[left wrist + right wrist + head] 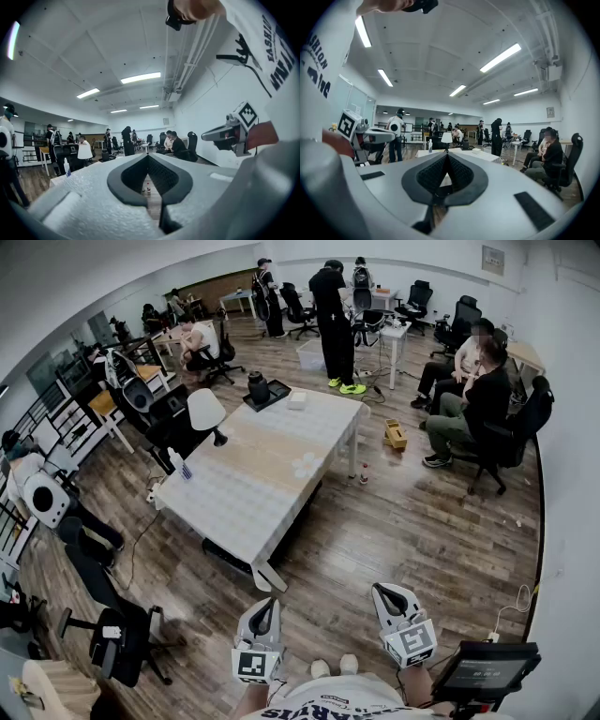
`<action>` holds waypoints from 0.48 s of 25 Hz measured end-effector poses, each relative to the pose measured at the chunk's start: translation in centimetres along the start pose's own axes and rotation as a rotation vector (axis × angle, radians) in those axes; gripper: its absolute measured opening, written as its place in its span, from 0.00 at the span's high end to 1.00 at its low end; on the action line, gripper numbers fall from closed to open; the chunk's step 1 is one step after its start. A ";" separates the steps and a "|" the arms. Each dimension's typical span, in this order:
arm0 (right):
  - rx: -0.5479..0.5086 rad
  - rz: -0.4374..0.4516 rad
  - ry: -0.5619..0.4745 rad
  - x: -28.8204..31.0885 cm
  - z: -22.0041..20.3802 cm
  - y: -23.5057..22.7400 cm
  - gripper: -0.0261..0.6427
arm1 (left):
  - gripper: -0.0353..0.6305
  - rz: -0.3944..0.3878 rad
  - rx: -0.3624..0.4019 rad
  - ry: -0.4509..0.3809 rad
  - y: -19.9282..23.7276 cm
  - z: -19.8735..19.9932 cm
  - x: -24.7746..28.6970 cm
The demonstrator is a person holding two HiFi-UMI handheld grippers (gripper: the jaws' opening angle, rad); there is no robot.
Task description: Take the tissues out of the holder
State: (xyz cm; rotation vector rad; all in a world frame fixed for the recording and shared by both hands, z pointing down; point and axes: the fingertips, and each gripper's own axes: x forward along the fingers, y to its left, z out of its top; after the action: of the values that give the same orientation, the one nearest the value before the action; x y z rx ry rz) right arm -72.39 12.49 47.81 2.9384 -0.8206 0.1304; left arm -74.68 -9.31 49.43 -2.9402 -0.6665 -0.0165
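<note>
A long white table stands in the middle of the room, a few steps ahead of me. At its far end a dark upright object sits on a black tray, with a small white box beside it; both are too small to tell tissues. My left gripper and right gripper are held close to my body over the wooden floor, far from the table. Both are shut with nothing between the jaws. In the left gripper view the left gripper points level at the room; the right gripper does the same.
A white lamp and a spray bottle stand on the table's left side. A wooden box and small bottles sit on the floor to its right. Office chairs and several people ring the room. A screen stands at my right.
</note>
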 end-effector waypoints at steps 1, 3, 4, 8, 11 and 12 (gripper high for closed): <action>0.006 -0.008 0.003 -0.7 -0.1 0.7 0.95 | 0.94 -0.015 0.029 -0.008 0.2 0.6 -0.5; 0.022 -0.018 0.013 -1.9 -0.6 2.0 0.95 | 0.94 -0.037 0.069 -0.016 0.6 1.3 -1.5; 0.030 -0.017 0.021 -2.2 -0.9 2.4 0.95 | 0.94 -0.036 0.070 -0.015 0.7 1.5 -1.8; 0.033 0.015 0.033 -2.7 -1.3 2.4 0.95 | 0.94 0.007 0.001 -0.012 0.1 1.2 -2.0; 0.027 0.028 0.009 -2.8 -0.6 1.8 0.95 | 0.94 0.010 -0.014 0.008 -1.3 1.2 -1.5; 0.030 0.030 -0.002 -2.7 -0.5 1.5 0.95 | 0.94 -0.001 -0.012 0.011 -1.9 1.3 -1.1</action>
State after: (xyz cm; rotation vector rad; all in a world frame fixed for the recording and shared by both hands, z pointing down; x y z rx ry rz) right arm -75.50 12.66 48.06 2.9550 -0.8715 0.1438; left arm -76.48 -7.92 48.30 -2.9491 -0.6681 -0.0360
